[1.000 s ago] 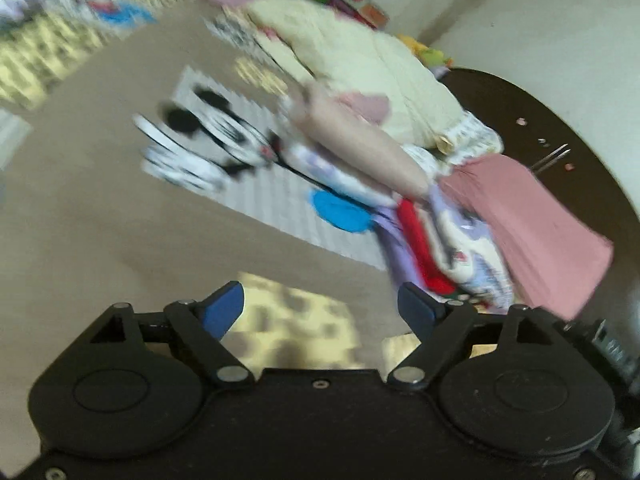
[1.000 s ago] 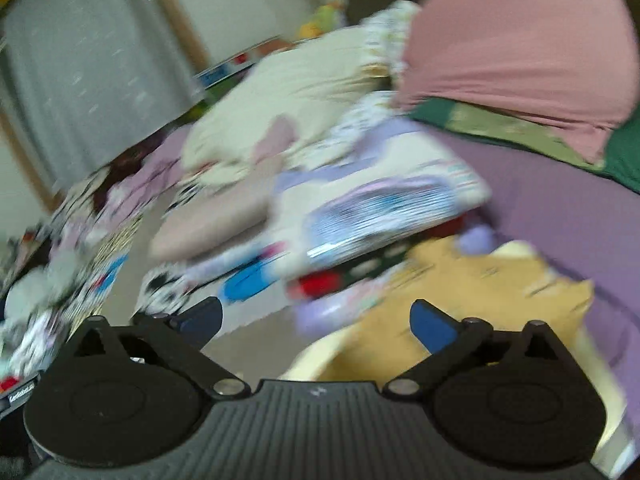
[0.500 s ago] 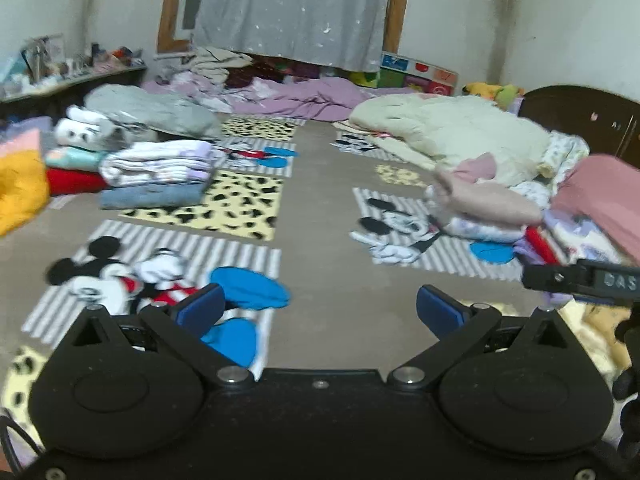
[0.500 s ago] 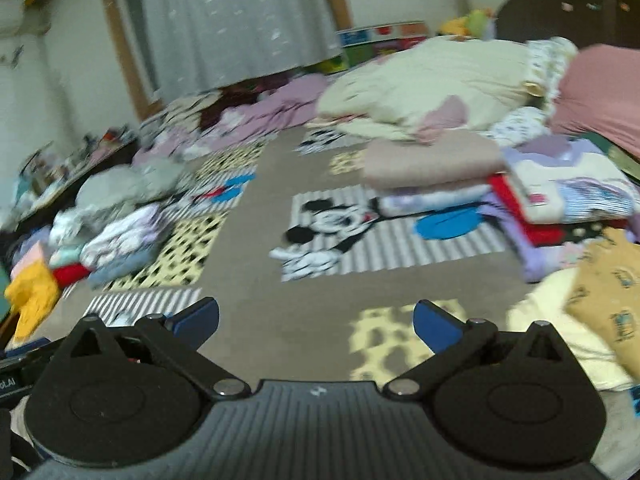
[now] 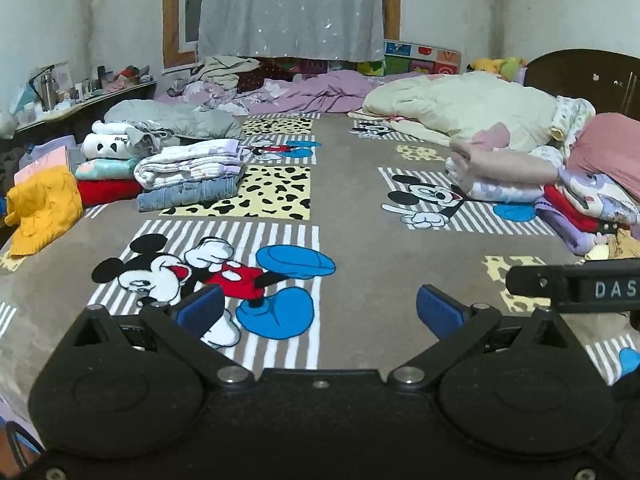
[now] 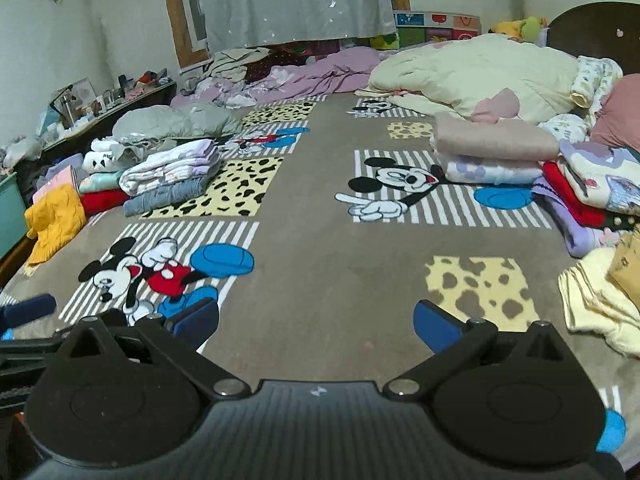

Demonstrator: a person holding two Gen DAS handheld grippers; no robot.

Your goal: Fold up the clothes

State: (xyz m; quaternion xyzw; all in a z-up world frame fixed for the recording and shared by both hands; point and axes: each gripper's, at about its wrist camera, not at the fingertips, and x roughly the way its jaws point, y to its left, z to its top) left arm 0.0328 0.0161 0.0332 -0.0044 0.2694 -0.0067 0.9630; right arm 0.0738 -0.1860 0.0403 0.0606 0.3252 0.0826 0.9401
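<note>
Cartoon bedspread (image 6: 320,280), folded clothes (image 6: 496,152) well beyond right hand-held gripper (image 6: 316,324), jaws apart

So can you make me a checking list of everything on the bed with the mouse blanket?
Surface: brown cartoon-mouse blanket, open middle.
Job's things: folded stack left; folded stack right; yellow sweater loose at the left edge; pale yellow garment loose at right.
Clutter: cream quilt, purple bedding, grey bundle.
Grippers: left gripper open, empty; right gripper open, empty.
Cables: nothing seen.
Surroundings: grey curtain, cluttered shelf, dark headboard.
</note>
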